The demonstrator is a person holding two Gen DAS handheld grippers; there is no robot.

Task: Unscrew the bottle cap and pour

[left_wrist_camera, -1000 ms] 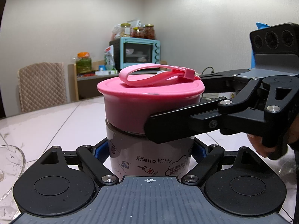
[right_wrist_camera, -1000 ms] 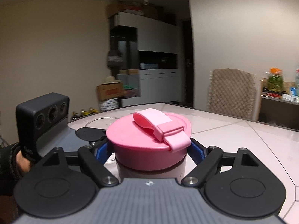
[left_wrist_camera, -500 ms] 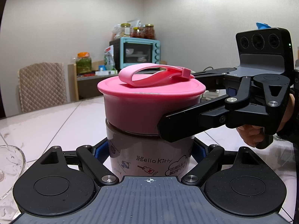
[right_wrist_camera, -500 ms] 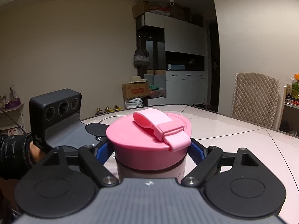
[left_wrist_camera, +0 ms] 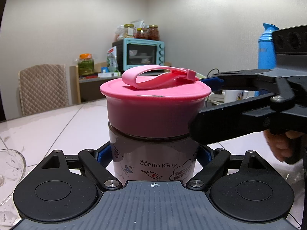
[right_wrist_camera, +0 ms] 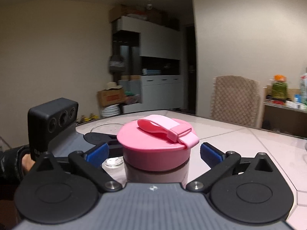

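Note:
A grey Hello Kitty bottle (left_wrist_camera: 153, 153) stands on the white table with a wide pink cap (left_wrist_camera: 153, 103) and a pink strap loop on top. My left gripper (left_wrist_camera: 153, 151) is shut on the bottle's body below the cap. My right gripper (right_wrist_camera: 153, 151) is open, its blue pads (right_wrist_camera: 211, 152) a little apart from both sides of the pink cap (right_wrist_camera: 155, 145). In the left wrist view the right gripper's fingers (left_wrist_camera: 230, 118) reach in from the right at cap height.
A clear glass bowl (left_wrist_camera: 9, 170) sits at the left table edge and a small glass (right_wrist_camera: 114, 162) beyond the bottle. A blue thermos (left_wrist_camera: 266, 46) stands at the right. A chair (left_wrist_camera: 43, 88) and a shelf with a toaster oven (left_wrist_camera: 142, 54) are behind.
My right gripper has let go of the pink cap and opened, and it has swung back round the bottle. The left gripper and bottle have not moved.

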